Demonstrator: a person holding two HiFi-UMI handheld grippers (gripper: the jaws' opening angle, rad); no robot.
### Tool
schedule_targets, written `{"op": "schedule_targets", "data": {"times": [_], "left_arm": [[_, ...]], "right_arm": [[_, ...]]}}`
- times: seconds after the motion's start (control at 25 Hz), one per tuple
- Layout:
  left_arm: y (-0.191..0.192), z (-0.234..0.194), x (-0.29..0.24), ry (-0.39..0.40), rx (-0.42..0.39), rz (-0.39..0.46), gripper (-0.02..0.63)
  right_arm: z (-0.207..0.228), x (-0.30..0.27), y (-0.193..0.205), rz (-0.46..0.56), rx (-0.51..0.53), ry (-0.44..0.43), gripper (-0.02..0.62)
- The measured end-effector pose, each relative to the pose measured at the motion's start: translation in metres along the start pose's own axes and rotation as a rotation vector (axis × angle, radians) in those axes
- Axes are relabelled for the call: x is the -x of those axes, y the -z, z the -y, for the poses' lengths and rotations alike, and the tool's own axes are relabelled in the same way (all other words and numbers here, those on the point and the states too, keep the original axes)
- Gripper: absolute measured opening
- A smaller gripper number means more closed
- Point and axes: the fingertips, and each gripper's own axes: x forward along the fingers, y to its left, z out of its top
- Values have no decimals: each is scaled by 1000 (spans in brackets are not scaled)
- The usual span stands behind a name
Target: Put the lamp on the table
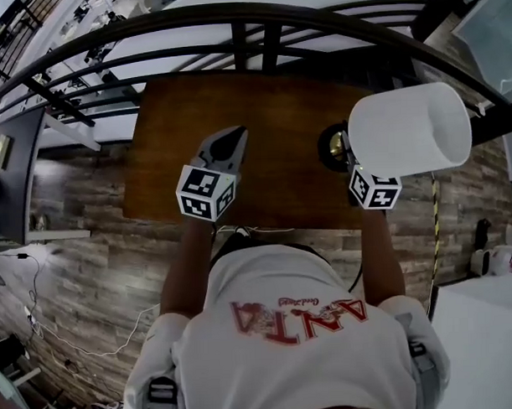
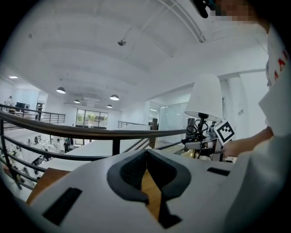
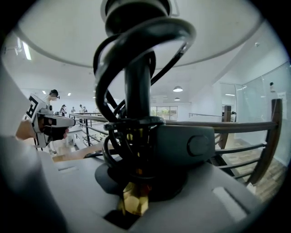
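Note:
The lamp has a white shade, a black stem wound with black cord, a brass fitting and a dark round base. My right gripper is shut on the stem just above the brass fitting, holding the lamp upright over the right part of the brown wooden table. Whether the base touches the tabletop I cannot tell. My left gripper hovers over the table's middle with its jaws together and nothing in them. In the left gripper view the lamp stands to the right.
A dark metal railing runs along the table's far edge, with a drop to a lower floor beyond it. The floor around the table is grey wood planks. White furniture stands at the right.

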Motion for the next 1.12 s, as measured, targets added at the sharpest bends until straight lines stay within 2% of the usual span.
{"op": "schedule_targets", "data": {"times": [0.2,0.44,0.68,0.84,1.12], "left_arm": [[2,-17,-15,70,6,-19,9],[5,-14,-54,111,37,-42,9],[8,1,-96,98,44,-72,9],[30,-12,-119,71,81,-110,9],[54,-21,-161,24,93,-157,9]], "right_arm": [[1,-6,-4,-3,-39,65,71],[32,-16,7,-51,-70,114,71],[80,-44,12,-76,-64,108,71],[100,-89,21,-92,-30,93,71],[133,-152,37,-107,2,59,71]]}}
